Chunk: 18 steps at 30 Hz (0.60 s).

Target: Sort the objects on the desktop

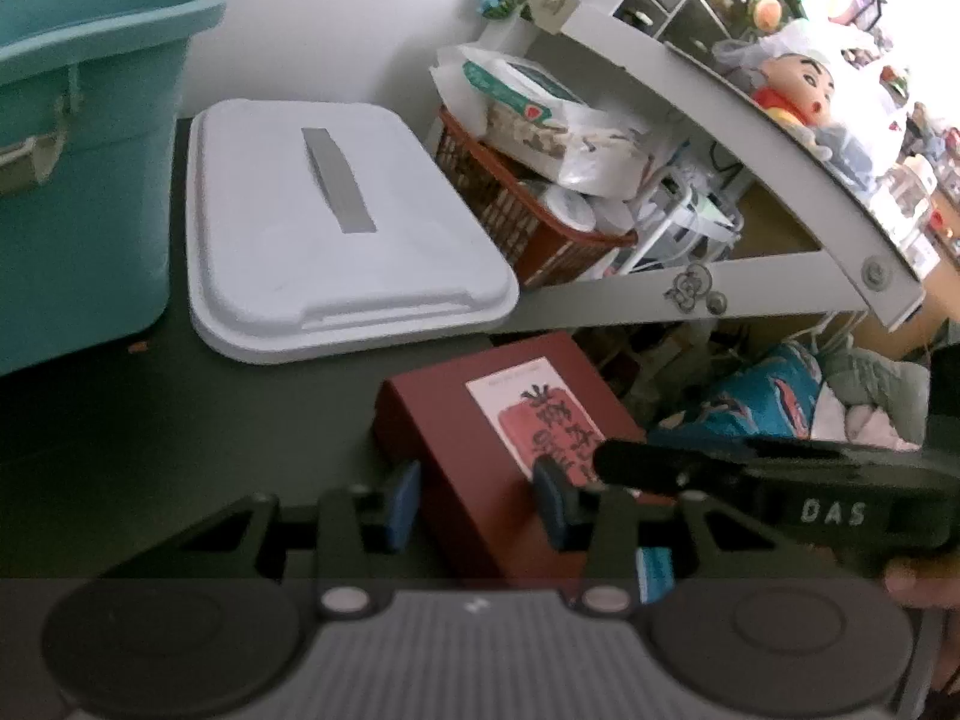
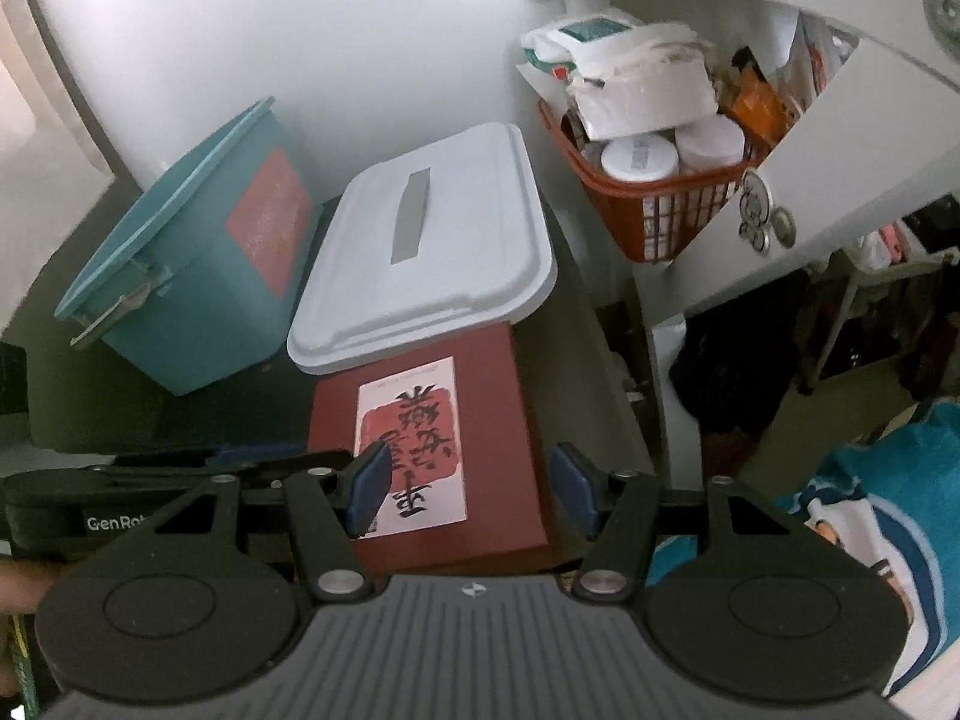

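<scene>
One red box (image 2: 429,450), one white lid (image 2: 432,246)

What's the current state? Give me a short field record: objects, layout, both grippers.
target: dark red flat rectangular box with a white-and-red label, lying on the dark desktop
bin: teal plastic tub, open top, far left
lid: white plastic lid with a grey strip, lying flat between tub and orange mesh basket; its near edge overlaps the box's far end in the right wrist view
left gripper: fingers straddle the box's near left corner; contact unclear
right gripper: fingers straddle the box's near end, not touching it
</scene>
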Tool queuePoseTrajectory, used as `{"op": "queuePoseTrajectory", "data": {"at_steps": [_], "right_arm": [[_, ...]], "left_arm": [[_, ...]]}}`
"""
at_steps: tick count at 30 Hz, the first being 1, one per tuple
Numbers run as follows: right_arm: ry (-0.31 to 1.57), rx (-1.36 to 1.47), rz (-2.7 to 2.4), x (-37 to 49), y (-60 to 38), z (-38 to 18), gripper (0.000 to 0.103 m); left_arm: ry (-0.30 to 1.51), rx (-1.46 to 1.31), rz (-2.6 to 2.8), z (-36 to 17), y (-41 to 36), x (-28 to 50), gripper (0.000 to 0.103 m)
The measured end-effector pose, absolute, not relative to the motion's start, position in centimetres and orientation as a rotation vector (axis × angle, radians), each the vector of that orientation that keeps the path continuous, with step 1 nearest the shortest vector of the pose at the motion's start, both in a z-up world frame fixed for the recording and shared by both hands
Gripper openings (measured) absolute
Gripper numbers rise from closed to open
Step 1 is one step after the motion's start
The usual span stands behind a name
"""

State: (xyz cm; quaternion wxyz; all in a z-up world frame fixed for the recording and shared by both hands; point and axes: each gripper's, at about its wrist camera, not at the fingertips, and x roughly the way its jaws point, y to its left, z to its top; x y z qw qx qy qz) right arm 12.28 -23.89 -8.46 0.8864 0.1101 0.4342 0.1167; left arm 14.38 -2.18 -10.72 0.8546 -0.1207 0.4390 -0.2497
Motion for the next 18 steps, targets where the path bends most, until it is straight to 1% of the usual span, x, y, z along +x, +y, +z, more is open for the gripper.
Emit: {"op": "queuePoseTrajectory", "data": {"at_steps": [12,14,18], "right_arm": [[0.932,0.266,0.192,12.4,-24.7,-9.2,0.065],[0.94,0.279,0.193,12.3,-24.8,-9.3,0.066],[0.97,0.333,0.202,12.4,-25.2,-9.8,0.073]], "left_arm": [[0.911,-0.25,-0.543,-10.8,-3.1,14.2,0.043],[0.913,-0.254,-0.544,-10.8,-3.1,14.1,0.043],[0.914,-0.262,-0.546,-10.7,-2.9,14.0,0.041]]}}
